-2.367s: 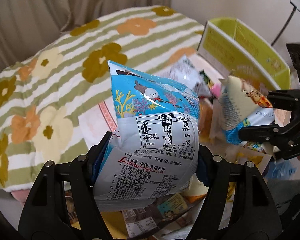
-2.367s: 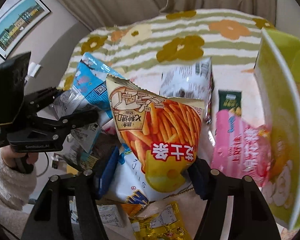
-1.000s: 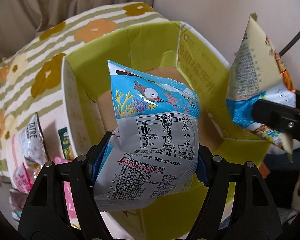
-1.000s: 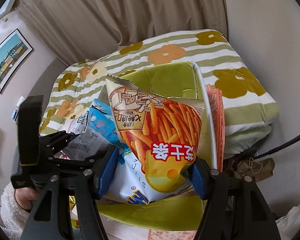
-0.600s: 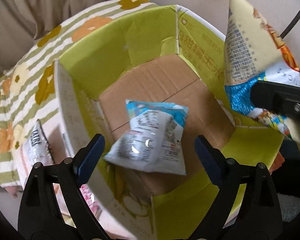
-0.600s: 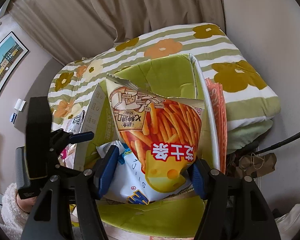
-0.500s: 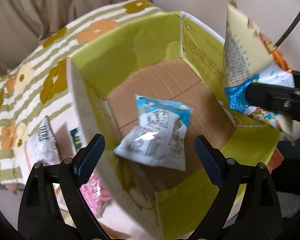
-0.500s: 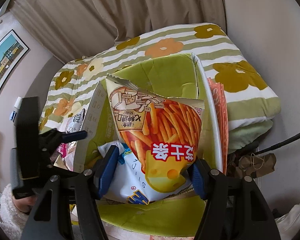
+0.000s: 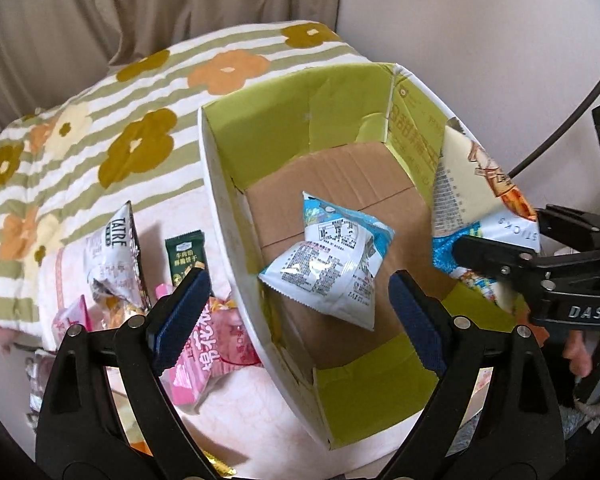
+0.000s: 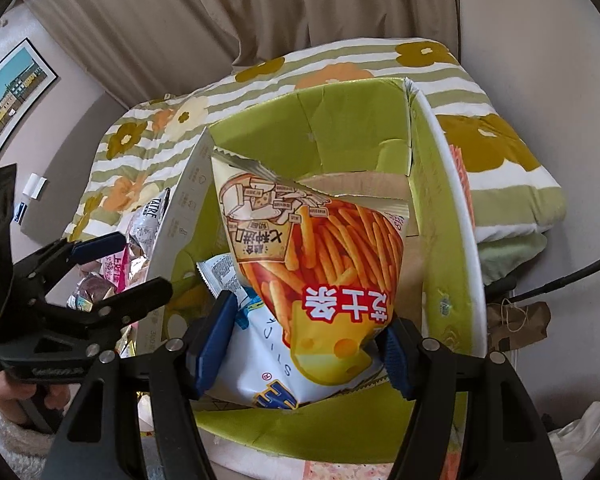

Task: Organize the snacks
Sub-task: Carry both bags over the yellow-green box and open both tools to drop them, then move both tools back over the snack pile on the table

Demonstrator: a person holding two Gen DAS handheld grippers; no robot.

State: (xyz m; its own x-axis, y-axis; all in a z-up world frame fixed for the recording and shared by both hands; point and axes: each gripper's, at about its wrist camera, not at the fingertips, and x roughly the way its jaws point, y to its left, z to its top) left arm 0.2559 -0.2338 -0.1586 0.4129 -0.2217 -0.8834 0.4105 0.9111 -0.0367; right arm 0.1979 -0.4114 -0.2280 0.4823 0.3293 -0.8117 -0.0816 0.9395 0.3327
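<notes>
Since the earlier frames, the blue and white snack bag (image 9: 332, 268) has left the left gripper (image 9: 300, 300) and is now lying on the brown cardboard floor of the green box (image 9: 260, 128), near the wall closest to the snack pile. The left gripper is hovering above the box with its fingers spread wide and nothing between them.

The right gripper (image 10: 306, 344) is holding the cheese stick bag (image 10: 320, 264) over the box, close to the near wall. Its jaws are opening at this moment, and the bag is still sitting between the blue pads (image 10: 212, 340); the left pad is touching the white lower part of the bag.

The box is resting on the flowered blanket (image 9: 100, 128), at its right edge. Beside the left wall of the box, other packets are lying on the blanket: a white packet marked TATRE (image 9: 116, 252), a dark green biscuit packet (image 9: 186, 256) and a pink packet (image 9: 216, 348).

A hand in a fluffy white sleeve (image 10: 4, 432) is gripping the left gripper's handle.
</notes>
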